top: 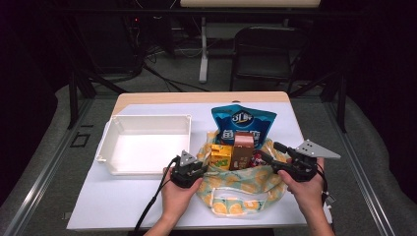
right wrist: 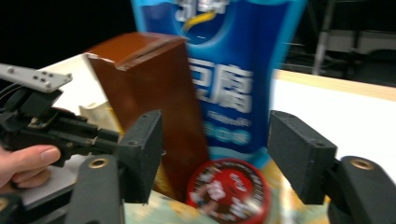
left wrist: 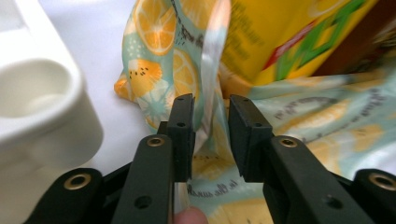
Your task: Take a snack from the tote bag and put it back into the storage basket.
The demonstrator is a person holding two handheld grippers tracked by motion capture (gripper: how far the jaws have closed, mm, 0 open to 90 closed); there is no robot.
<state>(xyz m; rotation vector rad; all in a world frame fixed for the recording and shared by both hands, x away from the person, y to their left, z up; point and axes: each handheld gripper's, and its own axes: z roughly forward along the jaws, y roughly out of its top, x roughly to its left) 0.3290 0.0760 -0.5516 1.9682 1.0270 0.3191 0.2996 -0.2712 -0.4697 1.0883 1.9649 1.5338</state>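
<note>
**Bag mouth spread, unpacking about to start**

The work in hand looked like emptying the orange-print bag (top: 236, 189) into the white bin (top: 142, 142), and the step was holding the mouth open. The bag lay at the near middle of the table (top: 98, 206), with the bin at its 9 o'clock, close beside it. The left gripper (top: 194, 169) sat at the bag's left rim; in the left gripper view its jaws stood slightly parted with the fabric edge (left wrist: 210, 93) running between them, the cloth resting against one pad but not clamped. The right gripper (top: 275, 157), at the bag's 3 o'clock, stood wide open and empty, facing the brown carton (right wrist: 154, 98), the blue pouch (right wrist: 229, 79) and a red round tin (right wrist: 226, 193).

Next, I judged, the right jaws would close on one item and carry it over the yellow carton (top: 221, 156) toward the bin. Open table lay at 12 o'clock and 3 o'clock; the table's near edge was close behind the bag.
</note>
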